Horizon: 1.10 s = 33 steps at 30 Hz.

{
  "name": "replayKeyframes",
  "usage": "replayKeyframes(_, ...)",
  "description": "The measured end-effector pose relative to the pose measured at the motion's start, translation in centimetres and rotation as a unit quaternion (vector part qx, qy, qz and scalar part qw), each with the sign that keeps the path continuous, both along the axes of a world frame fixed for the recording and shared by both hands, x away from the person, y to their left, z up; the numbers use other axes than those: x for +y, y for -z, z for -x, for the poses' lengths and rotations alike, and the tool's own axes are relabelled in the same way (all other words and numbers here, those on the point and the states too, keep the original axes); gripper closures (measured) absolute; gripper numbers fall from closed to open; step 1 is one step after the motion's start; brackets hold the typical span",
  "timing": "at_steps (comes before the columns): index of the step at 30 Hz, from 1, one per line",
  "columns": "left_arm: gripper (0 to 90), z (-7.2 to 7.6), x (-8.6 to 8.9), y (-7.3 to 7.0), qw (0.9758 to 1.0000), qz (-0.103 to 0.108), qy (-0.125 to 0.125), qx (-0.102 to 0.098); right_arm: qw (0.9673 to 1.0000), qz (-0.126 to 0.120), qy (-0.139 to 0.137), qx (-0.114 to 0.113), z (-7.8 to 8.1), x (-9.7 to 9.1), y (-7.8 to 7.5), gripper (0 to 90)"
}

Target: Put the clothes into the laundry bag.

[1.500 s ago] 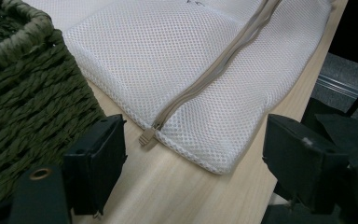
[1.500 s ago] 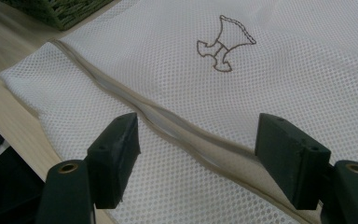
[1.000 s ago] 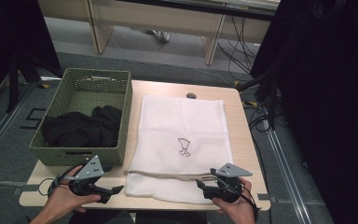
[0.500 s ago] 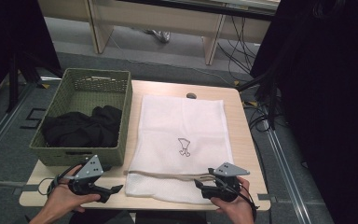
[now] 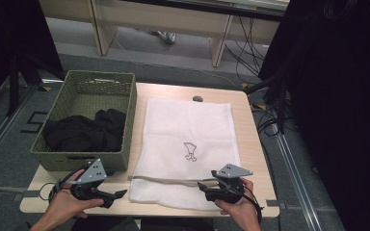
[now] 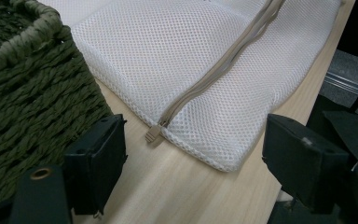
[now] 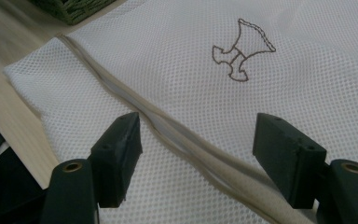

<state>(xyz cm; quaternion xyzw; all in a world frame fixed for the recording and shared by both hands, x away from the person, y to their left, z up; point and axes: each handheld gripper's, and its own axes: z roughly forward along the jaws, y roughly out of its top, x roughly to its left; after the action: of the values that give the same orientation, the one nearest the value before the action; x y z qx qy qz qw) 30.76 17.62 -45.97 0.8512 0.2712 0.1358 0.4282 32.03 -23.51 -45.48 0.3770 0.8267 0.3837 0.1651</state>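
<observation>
While both claws hover spread and empty, we size up the mesh laundry bag (image 5: 188, 144) lying flat on the table (image 5: 250, 139).

From the high view, we see the left claw (image 5: 118, 195) and right claw (image 5: 203, 186) at the bag's near edge, the green basket (image 5: 125, 120) of dark clothes (image 5: 84, 132) beside it, cables on the grey floor (image 5: 24, 120) around. Along the left gripper view, the zipper pull (image 6: 152, 134) is the place to pinch; we judge the bag light, limp, prone to bunching. Along the right gripper view, the zipper tape (image 7: 168, 128) runs between the jaws, ready for steadying.

White mesh cloth bag (image 6: 177, 51) (beige zipper (image 6: 205, 79)); rough woven green basket (image 6: 23, 93); matt wood table (image 6: 177, 186).
</observation>
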Motion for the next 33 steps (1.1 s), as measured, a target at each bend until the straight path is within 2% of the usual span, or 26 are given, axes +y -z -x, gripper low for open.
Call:
replayKeyframes(1, 21.1, 0.1, -0.1, 0.1, 0.9999, 0.011, -0.009, 0.009, 0.9998, 0.011, -0.013, 0.005, -0.7, 0.4, 0.2, 34.2)
replayKeyframes(3, 21.1, 0.0, 0.0, 0.1, 1.0, 0.007, -0.002, 0.001, 0.9996, 0.018, -0.02, 0.003, -1.3, 0.8, 0.4, 34.9)
replayKeyframes(4, 21.1, 0.0, 0.0, 0.1, 1.0, 0.007, -0.002, 0.001, 0.9996, 0.018, -0.019, 0.011, -1.3, 1.1, 0.3, 35.1)
replayKeyframes(5, 21.1, 0.0, 0.0, 0.0, 1.0, 0.004, -0.003, 0.002, 0.9992, 0.023, -0.03, 0.006, -1.6, 1.3, 0.4, 35.6)
replayKeyframes(6, 21.1, 0.0, 0.0, 0.0, 1.0, 0.003, -0.004, 0.005, 0.9993, 0.023, -0.025, 0.016, -1.7, 1.6, 0.4, 35.7)
replayKeyframes(8, 21.1, 0.0, -0.1, 0.1, 1.0, 0.009, -0.003, 0.003, 0.9983, 0.039, -0.043, 0.006, -2.3, 2.0, 0.7, 36.6)
replayKeyframes(12, 21.2, -0.1, 0.0, 0.1, 1.0, 0.003, 0.002, 0.009, 0.997, 0.054, -0.051, 0.019, -2.7, 2.7, 1.1, 37.2)
replayKeyframes(13, 21.2, -0.1, 0.0, 0.0, 1.0, -0.001, 0.003, 0.008, 0.9961, 0.063, -0.059, 0.02, -2.9, 2.7, 1.2, 37.4)
replayKeyframes(16, 21.1, 0.0, 0.0, 0.1, 1.0, 0.007, 0.0, 0.006, 0.9936, 0.083, -0.076, 0.01, -3.4, 3.3, 2.0, 37.8)
replayKeyframes(17, 21.1, 0.0, 0.0, 0.1, 1.0, 0.007, 0.0, 0.006, 0.9936, 0.083, -0.076, 0.01, -3.4, 3.3, 2.0, 37.8)
replayKeyframes(18, 21.1, -0.1, 0.0, 0.0, 0.9999, 0.001, 0.004, 0.009, 0.9925, 0.095, -0.073, 0.02, -3.4, 3.4, 2.1, 37.9)
replayKeyframes(19, 21.1, 0.0, 0.0, 0.1, 1.0, 0.005, 0.0, 0.005, 0.9906, 0.111, -0.074, 0.03, -3.5, 3.6, 2.4, 38.1)
replayKeyframes(21, 21.1, 0.0, -0.1, 0.1, 1.0, 0.008, -0.001, 0.004, 0.9889, 0.123, -0.079, 0.024, -3.7, 3.6, 2.7, 38.6)
replayKeyframes(23, 21.1, 0.0, -0.1, 0.1, 0.9999, 0.008, -0.002, 0.009, 0.9881, 0.128, -0.08, 0.029, -3.8, 3.6, 2.7, 39.0)
replayKeyframes(24, 21.1, -0.1, 0.1, 0.0, 0.9999, -0.004, 0.007, 0.009, 0.9865, 0.138, -0.085, 0.024, -4.0, 3.7, 3.0, 40.5)
replayKeyframes(25, 21.1, 0.0, -0.1, 0.1, 0.9998, 0.003, -0.001, 0.017, 0.9865, 0.138, -0.085, 0.024, -4.0, 3.7, 3.0, 40.5)
replayKeyframes(26, 21.1, 0.0, -0.1, 0.1, 0.9998, 0.0, 0.0, 0.019, 0.9843, 0.15, -0.089, 0.023, -4.2, 4.0, 3.3, 41.6)
replayKeyframes(27, 21.1, 0.0, -0.1, 0.1, 0.9998, 0.0, 0.0, 0.019, 0.9843, 0.15, -0.089, 0.023, -4.2, 4.0, 3.3, 41.6)
replayKeyframes(28, 21.1, 0.1, -0.2, 0.2, 0.9998, 0.007, -0.004, 0.02, 0.9816, 0.161, -0.101, 0.018, -4.5, 4.2, 3.5, 42.8)
replayKeyframes(29, 21.1, 0.1, -0.2, 0.2, 0.9998, 0.007, -0.004, 0.02, 0.9816, 0.161, -0.101, 0.018, -4.5, 4.2, 3.5, 42.8)
replayKeyframes(31, 21.1, 0.0, 0.0, 0.0, 0.9999, -0.002, 0.002, 0.016, 0.9791, 0.171, -0.109, 0.013, -5.0, 4.6, 3.6, 45.1)
replayKeyframes(33, 21.2, -0.1, 0.0, 0.0, 0.9999, -0.004, 0.007, 0.01, 0.9786, 0.174, -0.109, 0.015, -5.1, 4.6, 3.5, 46.8)
